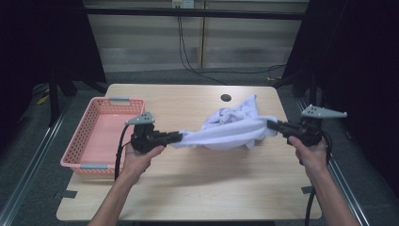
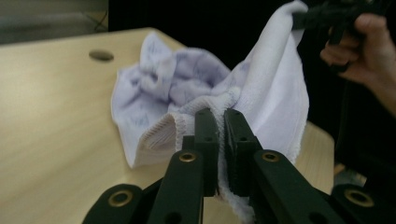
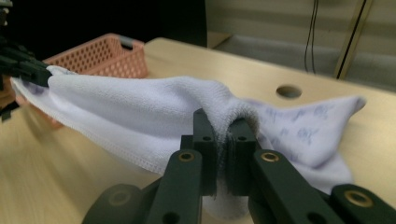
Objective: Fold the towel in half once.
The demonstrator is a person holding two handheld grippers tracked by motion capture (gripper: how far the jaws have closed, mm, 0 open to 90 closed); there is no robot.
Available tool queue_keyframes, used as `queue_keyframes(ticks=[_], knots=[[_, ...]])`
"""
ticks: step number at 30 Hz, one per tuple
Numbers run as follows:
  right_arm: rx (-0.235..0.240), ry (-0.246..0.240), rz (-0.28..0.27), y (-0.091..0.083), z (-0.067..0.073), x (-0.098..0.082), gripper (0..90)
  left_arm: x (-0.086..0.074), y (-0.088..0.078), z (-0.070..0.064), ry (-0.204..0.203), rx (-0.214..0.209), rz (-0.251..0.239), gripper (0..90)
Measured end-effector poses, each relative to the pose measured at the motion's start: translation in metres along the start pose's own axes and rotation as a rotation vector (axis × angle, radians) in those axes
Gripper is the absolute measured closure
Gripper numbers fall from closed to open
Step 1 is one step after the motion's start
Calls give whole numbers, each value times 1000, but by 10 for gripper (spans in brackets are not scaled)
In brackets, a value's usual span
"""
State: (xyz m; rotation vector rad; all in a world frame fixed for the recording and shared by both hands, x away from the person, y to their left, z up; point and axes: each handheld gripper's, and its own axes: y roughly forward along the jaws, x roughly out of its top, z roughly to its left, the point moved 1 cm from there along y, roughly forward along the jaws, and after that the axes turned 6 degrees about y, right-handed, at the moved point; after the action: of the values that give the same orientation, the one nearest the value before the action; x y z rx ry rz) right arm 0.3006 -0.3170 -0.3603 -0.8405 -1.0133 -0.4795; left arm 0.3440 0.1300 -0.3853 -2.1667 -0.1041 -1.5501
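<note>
A white towel point(image 1: 230, 129) with a faint blue print hangs stretched above the wooden table point(image 1: 197, 188), its far part still bunched near the table's back right. My left gripper point(image 1: 180, 137) is shut on the towel's left edge; in the left gripper view point(image 2: 220, 116) the hem point(image 2: 163, 133) is pinched between the black jaws. My right gripper point(image 1: 269, 124) is shut on the towel's right edge, the cloth point(image 3: 140, 112) folded over the jaws in the right gripper view point(image 3: 223, 122). Both grippers point toward each other, held above the table.
An empty pink mesh basket point(image 1: 89, 136) sits at the table's left edge, also seen behind the towel as a pink basket point(image 3: 100, 56). A round cable hole point(image 1: 226, 97) lies near the table's far edge. Dark curtains flank both sides.
</note>
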Motion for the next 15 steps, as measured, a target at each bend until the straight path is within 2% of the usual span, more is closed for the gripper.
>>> queue_keyframes(ticks=[1, 2, 7, 9, 13, 15], knots=[[-12, -5, -12, 0, -1, 9, 852, 10, 1, 3, 3, 10, -21, 855], [-22, -13, -26, -1, -3, 21, 852, 18, 1, 5, 9, 27, -23, 855], [-63, -30, -75, -2, -10, 65, 852, 60, -2, 14, 21, 52, -81, 856], [-72, -28, -96, -3, -13, 80, 852, 79, -2, 16, 43, 79, -92, 857], [-91, -20, -144, -5, -19, 113, 853, 112, -4, 21, 59, 104, -126, 858], [-95, -20, -158, -5, -20, 131, 853, 126, -7, 21, 59, 115, -162, 858]])
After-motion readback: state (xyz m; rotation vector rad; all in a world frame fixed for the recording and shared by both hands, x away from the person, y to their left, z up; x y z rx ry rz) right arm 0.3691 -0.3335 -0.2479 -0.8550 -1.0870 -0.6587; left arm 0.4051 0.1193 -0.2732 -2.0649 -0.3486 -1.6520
